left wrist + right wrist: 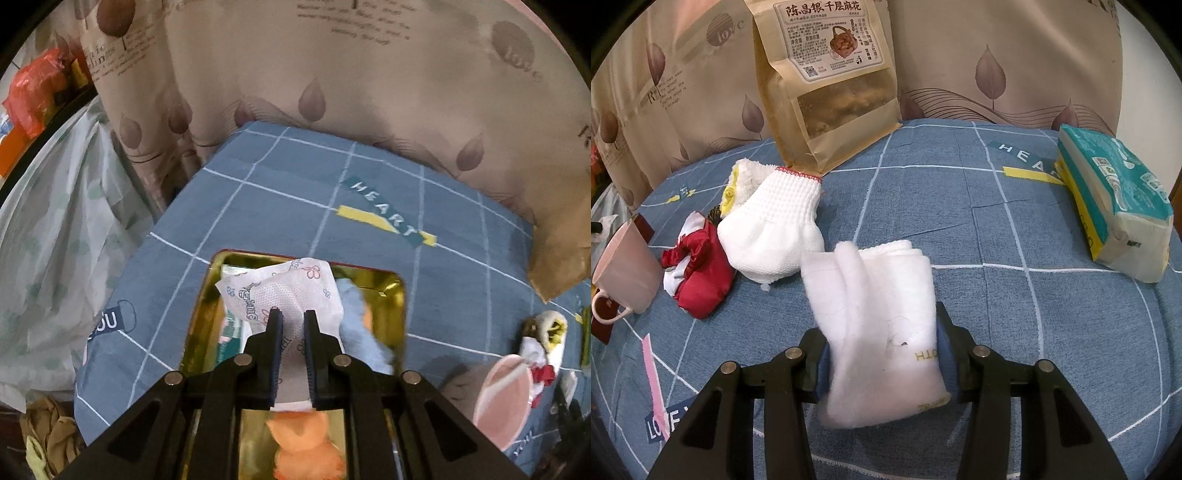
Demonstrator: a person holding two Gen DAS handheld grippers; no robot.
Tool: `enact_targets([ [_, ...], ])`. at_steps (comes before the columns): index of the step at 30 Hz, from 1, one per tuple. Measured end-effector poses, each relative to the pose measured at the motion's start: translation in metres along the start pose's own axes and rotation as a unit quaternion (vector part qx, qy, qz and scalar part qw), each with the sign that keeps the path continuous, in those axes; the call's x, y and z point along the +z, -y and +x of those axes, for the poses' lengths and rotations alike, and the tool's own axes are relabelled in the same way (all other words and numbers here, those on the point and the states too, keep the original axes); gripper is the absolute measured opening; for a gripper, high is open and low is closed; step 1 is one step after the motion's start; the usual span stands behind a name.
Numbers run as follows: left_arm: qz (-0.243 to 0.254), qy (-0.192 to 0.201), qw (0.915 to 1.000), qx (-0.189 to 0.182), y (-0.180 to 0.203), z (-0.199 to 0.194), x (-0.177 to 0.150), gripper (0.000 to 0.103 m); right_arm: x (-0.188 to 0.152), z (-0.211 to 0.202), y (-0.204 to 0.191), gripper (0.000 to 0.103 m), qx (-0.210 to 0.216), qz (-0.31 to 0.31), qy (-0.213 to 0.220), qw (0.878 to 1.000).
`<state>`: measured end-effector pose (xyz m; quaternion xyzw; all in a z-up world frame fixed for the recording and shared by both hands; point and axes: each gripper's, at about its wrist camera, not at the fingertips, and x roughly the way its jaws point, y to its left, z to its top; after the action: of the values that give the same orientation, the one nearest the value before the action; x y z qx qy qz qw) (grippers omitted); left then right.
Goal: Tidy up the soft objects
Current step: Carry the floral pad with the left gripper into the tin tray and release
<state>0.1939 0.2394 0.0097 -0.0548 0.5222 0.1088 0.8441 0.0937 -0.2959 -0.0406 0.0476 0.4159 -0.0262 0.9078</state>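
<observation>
A white printed packet (284, 295) sits clamped in the left gripper (293, 314), over a gold tin (400, 295) holding blue and orange soft things. The right gripper (882, 354) is closed on a folded white towel (871, 295); a white glove (775, 225) lies at ten o'clock.

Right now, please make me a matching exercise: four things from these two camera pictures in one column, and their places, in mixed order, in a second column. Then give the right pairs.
Things:
1. white printed packet
2. folded white towel
3. tissue pack
4. pink cup

Places:
A. on the blue cloth, far right in the right wrist view
B. in the left gripper, over the gold tin
C. beside the red cloth, at the left edge of the right wrist view
D. in the right gripper

Pairs: 1-B, 2-D, 3-A, 4-C
</observation>
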Motion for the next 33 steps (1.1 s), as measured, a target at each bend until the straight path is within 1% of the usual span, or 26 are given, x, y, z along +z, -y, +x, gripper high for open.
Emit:
enact_targets([
  [5, 0.003, -0.006, 0.9999, -0.008, -0.011, 0.017, 0.003, 0.011, 0.0, 0.0, -0.001, 0.046, -0.004, -0.003, -0.001, 1.0],
  [9, 0.012, -0.008, 0.9999, 0.003, -0.016, 0.027, 0.003, 0.011, 0.0, 0.001, -0.002, 0.046, -0.008, -0.006, -0.002, 1.0],
  [14, 0.006, -0.012, 0.9999, 0.008, -0.027, 0.037, 0.005, 0.012, 0.0, 0.001, -0.004, 0.046, -0.012, -0.01, -0.003, 1.0],
  [16, 0.008, -0.011, 0.9999, 0.005, -0.03, 0.039, 0.005, 0.014, 0.0, 0.001, -0.004, 0.046, -0.013, -0.011, -0.003, 1.0],
  [18, 0.008, -0.01, 0.9999, 0.01, -0.032, 0.04, 0.004, 0.015, 0.0, 0.001, -0.005, 0.046, -0.015, -0.013, -0.003, 1.0],
  [19, 0.008, -0.01, 0.9999, 0.009, -0.032, 0.04, 0.003, 0.018, 0.0, 0.001, -0.005, 0.046, -0.016, -0.014, -0.003, 1.0],
  [20, 0.008, -0.009, 0.9999, 0.008, -0.033, 0.04, 0.003, 0.025, 0.0, 0.001, -0.005, 0.046, -0.017, -0.015, -0.003, 1.0],
  [22, 0.008, -0.009, 0.9998, 0.013, -0.034, 0.039, 0.003, 0.03, 0.0, 0.002, -0.005, 0.046, -0.019, -0.017, -0.004, 1.0],
  [23, 0.01, -0.007, 0.9999, 0.01, -0.033, 0.037, 0.003, 0.035, 0.001, 0.002, -0.006, 0.046, -0.02, -0.018, -0.004, 1.0],
  [25, 0.014, -0.008, 0.9998, 0.008, -0.032, 0.035, 0.003, 0.043, 0.0, 0.002, -0.006, 0.046, -0.022, -0.019, -0.004, 1.0],
  [28, 0.023, -0.003, 0.9997, 0.003, -0.031, 0.026, 0.001, 0.043, 0.0, 0.002, -0.007, 0.046, -0.024, -0.021, -0.005, 0.999],
  [33, 0.017, 0.028, 0.9995, -0.004, -0.031, -0.005, -0.003, 0.044, 0.0, 0.002, -0.008, 0.047, -0.026, -0.024, -0.005, 0.999],
])
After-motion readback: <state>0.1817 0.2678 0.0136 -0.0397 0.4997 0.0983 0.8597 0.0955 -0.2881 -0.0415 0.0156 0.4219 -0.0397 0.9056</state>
